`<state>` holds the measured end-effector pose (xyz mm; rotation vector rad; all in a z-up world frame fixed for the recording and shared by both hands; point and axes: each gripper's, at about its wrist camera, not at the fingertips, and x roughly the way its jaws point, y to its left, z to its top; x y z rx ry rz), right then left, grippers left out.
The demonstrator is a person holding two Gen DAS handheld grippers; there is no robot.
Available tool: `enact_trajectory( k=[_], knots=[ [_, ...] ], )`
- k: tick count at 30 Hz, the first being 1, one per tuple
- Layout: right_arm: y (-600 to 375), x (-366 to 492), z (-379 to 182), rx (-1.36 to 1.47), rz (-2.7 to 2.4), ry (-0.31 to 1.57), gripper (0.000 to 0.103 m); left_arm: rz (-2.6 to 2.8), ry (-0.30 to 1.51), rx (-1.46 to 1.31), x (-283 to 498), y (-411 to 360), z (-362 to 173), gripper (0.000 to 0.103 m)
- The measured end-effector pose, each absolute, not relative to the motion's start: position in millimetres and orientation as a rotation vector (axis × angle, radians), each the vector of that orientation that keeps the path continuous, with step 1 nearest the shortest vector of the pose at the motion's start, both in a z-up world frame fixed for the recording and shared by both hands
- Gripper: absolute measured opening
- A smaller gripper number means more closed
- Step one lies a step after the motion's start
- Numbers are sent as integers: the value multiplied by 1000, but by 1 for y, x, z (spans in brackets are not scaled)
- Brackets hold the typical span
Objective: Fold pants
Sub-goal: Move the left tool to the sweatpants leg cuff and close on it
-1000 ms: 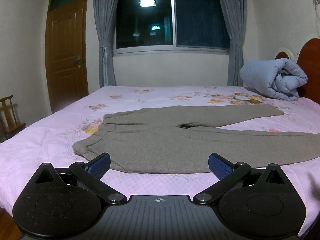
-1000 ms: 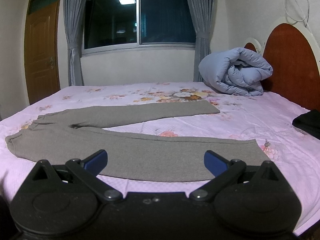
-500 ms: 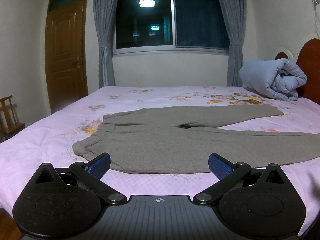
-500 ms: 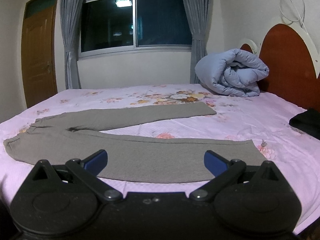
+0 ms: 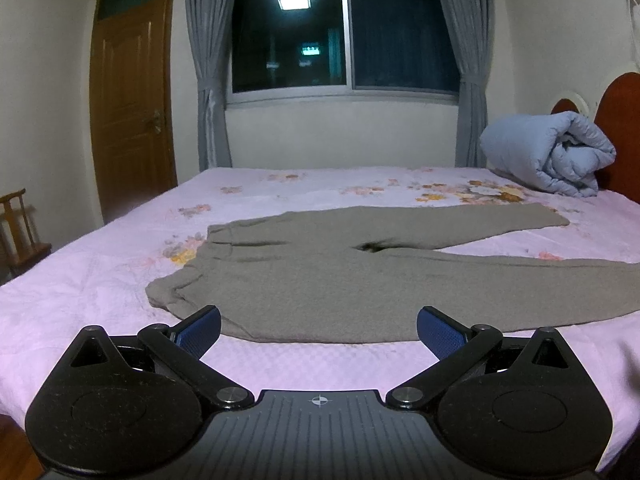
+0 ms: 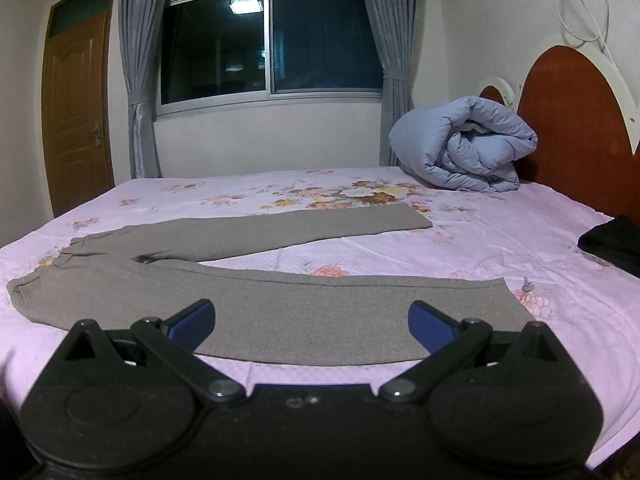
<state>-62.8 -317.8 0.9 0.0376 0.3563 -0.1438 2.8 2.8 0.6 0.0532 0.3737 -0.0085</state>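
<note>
A pair of grey-brown knit pants lies spread flat on a bed covered with a pink floral sheet. The waistband is toward the door side of the room, and the two legs run toward the headboard, splayed apart in a narrow V from the crotch.

The left tongs hang just above the near edge of the bed, in front of the waist and hip part of the pants. Their blue-padded fingers are spread wide apart, holding nothing and touching nothing.

The right tongs hover in front of the nearer pant leg, toward its cuff end. Their blue fingers are likewise spread wide (about as wide as the left pair), empty, clear of the fabric.

A rolled pale blue duvet sits at the head of the bed against the reddish wooden headboard, well apart from the pants. A dark piece of cloth lies at the right edge of the bed. Behind the bed is a dark window with grey curtains, a wooden door to its left, and a wooden chair at the far left.
</note>
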Motion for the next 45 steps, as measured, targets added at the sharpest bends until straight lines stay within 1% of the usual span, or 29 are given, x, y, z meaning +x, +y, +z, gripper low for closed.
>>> enact_trajectory(
  k=[9, 12, 16, 24, 27, 30, 33, 37, 39, 42, 45],
  knots=[
    [-316, -61, 0, 28, -161, 365, 97, 9, 396, 34, 7, 7, 1, 103],
    [-316, -59, 2, 14, -152, 371, 97, -28, 426, -15, 16, 19, 3, 103],
    [-323, -50, 6, 26, -170, 356, 97, 25, 398, -14, 42, 42, 14, 103],
    [-330, -14, 10, 18, -178, 364, 97, 44, 422, -14, 152, 106, 36, 103],
    [-327, 3, 10, 11, -177, 371, 97, 52, 482, 52, 208, 126, 33, 103],
    [-322, 21, 9, -3, -178, 381, 97, 6, 479, 51, 255, 148, 28, 103],
    [-317, 39, 5, -23, -181, 396, 97, -64, 508, 9, 300, 169, 18, 103],
    [-311, 63, -5, -49, -192, 420, 97, -29, 539, 20, 365, 190, -2, 103],
    [-310, 78, -9, -49, -194, 430, 97, 7, 582, 13, 396, 198, -17, 103],
    [-305, 118, -11, -56, -190, 441, 97, 27, 606, 27, 424, 201, -36, 103],
    [-301, 179, -4, -66, -206, 433, 97, 9, 625, 40, 445, 204, -50, 103]
  ],
)
